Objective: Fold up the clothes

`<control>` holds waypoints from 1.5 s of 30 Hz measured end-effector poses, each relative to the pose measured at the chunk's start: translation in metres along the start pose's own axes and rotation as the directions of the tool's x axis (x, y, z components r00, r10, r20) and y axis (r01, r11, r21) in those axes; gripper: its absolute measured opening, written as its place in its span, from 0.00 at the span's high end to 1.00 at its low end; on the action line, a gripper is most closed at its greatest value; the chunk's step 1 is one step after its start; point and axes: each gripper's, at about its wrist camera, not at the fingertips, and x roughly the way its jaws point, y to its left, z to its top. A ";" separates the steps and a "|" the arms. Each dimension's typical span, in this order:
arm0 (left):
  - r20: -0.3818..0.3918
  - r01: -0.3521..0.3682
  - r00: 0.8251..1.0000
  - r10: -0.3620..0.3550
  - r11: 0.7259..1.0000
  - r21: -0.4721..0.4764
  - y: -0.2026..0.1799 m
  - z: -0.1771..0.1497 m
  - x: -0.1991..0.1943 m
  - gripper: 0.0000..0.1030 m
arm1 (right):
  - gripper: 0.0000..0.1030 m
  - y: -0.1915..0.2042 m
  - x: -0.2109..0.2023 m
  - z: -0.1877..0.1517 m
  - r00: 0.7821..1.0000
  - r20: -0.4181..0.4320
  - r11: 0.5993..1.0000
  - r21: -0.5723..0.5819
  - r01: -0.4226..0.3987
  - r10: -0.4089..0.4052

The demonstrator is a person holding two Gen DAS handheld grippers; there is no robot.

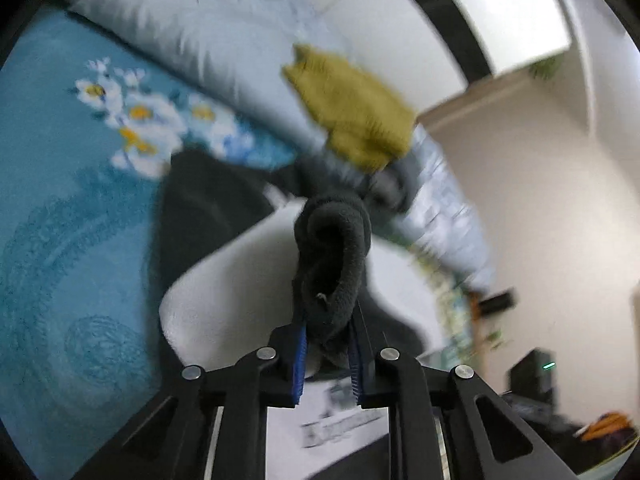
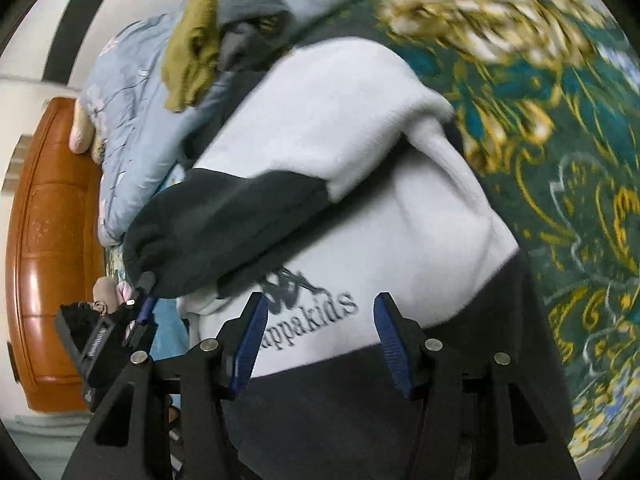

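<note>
A white and black sweatshirt with a printed logo lies on the bed. My left gripper is shut on its black sleeve cuff and holds it up over the white body. In the right wrist view the left gripper shows at the left, pinching the black sleeve, which drapes across the chest. My right gripper is open and empty, just above the logo.
An olive garment and a grey one lie on a pale blue quilt at the far side. A teal floral blanket covers the bed. A wooden headboard stands at the left.
</note>
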 end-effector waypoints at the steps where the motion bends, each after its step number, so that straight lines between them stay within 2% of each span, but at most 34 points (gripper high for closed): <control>1: 0.034 0.025 0.999 -0.025 1.000 -0.008 -0.001 0.002 -0.012 0.82 | 0.45 0.005 -0.002 0.001 1.000 0.013 1.000 -0.028 0.004 -0.004; 2: 0.033 -0.013 0.999 0.013 1.000 -0.010 0.004 0.002 -0.016 0.82 | 0.45 0.010 -0.006 0.003 0.999 0.032 0.998 -0.054 0.013 -0.011; 4: -0.002 -0.149 0.989 0.149 0.989 -0.007 0.019 0.001 -0.017 0.82 | 0.45 0.017 -0.011 0.006 0.998 0.057 0.996 -0.089 0.030 -0.025; 5: -0.041 -0.190 0.981 0.189 0.981 -0.036 0.031 -0.001 -0.012 0.82 | 0.45 0.018 -0.011 0.008 0.998 0.060 0.995 -0.096 0.036 -0.031; 7: -0.114 -0.229 0.970 0.215 0.965 -0.130 0.053 -0.006 0.000 0.82 | 0.45 0.020 -0.010 0.011 0.996 0.067 0.993 -0.106 0.059 -0.052; 9: -0.120 -0.226 0.971 0.208 0.961 -0.161 0.059 -0.006 0.002 0.82 | 0.45 0.022 -0.009 0.014 0.995 0.082 0.991 -0.113 0.072 -0.063; 12: -0.109 -0.219 0.973 0.206 0.966 -0.135 0.054 -0.006 0.000 0.80 | 0.45 0.034 -0.013 0.024 0.987 0.156 0.983 -0.170 0.067 -0.040; 16: -0.137 -0.244 0.965 0.224 0.958 -0.150 0.061 -0.008 0.004 0.78 | 0.45 0.042 -0.012 0.042 0.965 0.249 0.957 -0.251 0.147 -0.083; 19: -0.146 -0.225 0.969 0.201 0.958 -0.175 0.067 -0.008 0.004 0.78 | 0.45 0.028 0.012 0.060 0.951 0.244 0.937 -0.246 0.249 -0.188; 21: -0.148 -0.211 0.971 0.186 0.961 -0.179 0.068 -0.009 0.003 0.76 | 0.45 0.013 0.030 0.070 0.950 0.210 0.935 -0.220 0.278 -0.233; 24: -0.143 -0.209 0.972 0.188 0.965 -0.157 0.064 -0.008 -0.001 0.73 | 0.45 0.018 0.033 0.072 0.939 0.206 0.914 -0.245 0.322 -0.276; 26: -0.136 -0.202 0.974 0.182 0.968 -0.150 0.062 -0.007 -0.005 0.70 | 0.45 0.032 0.021 0.069 0.944 0.216 0.912 -0.276 0.305 -0.250; 27: -0.132 -0.198 0.975 0.179 0.969 -0.149 0.061 -0.007 -0.008 0.65 | 0.45 0.035 0.014 0.065 0.948 0.222 0.915 -0.285 0.285 -0.226; 30: -0.129 -0.206 0.974 0.187 0.966 -0.157 0.062 -0.007 -0.022 0.57 | 0.45 0.035 -0.008 0.047 0.956 0.238 0.929 -0.286 0.236 -0.170; 34: -0.156 -0.246 0.963 0.221 0.956 -0.163 0.064 -0.015 -0.038 0.48 | 0.45 0.011 -0.026 0.018 0.955 0.219 0.947 -0.207 0.244 -0.198; 36: -0.188 -0.251 0.958 0.218 0.951 -0.179 0.067 -0.021 -0.046 0.43 | 0.45 -0.016 -0.042 -0.002 0.952 0.226 0.959 -0.145 0.242 -0.206; 39: -0.236 -0.275 0.946 0.220 0.933 -0.231 0.071 -0.036 -0.052 0.42 | 0.45 -0.062 -0.070 -0.029 0.943 0.249 0.972 -0.024 0.232 -0.219; 41: -0.273 -0.313 0.929 0.249 0.924 -0.222 0.070 -0.046 -0.052 0.42 | 0.45 -0.086 -0.083 -0.045 0.944 0.253 0.977 0.038 0.208 -0.211; 45: -0.363 -0.405 0.876 0.317 0.892 -0.199 0.066 -0.068 -0.047 0.42 | 0.45 -0.129 -0.100 -0.082 0.947 0.246 0.976 0.123 0.182 -0.208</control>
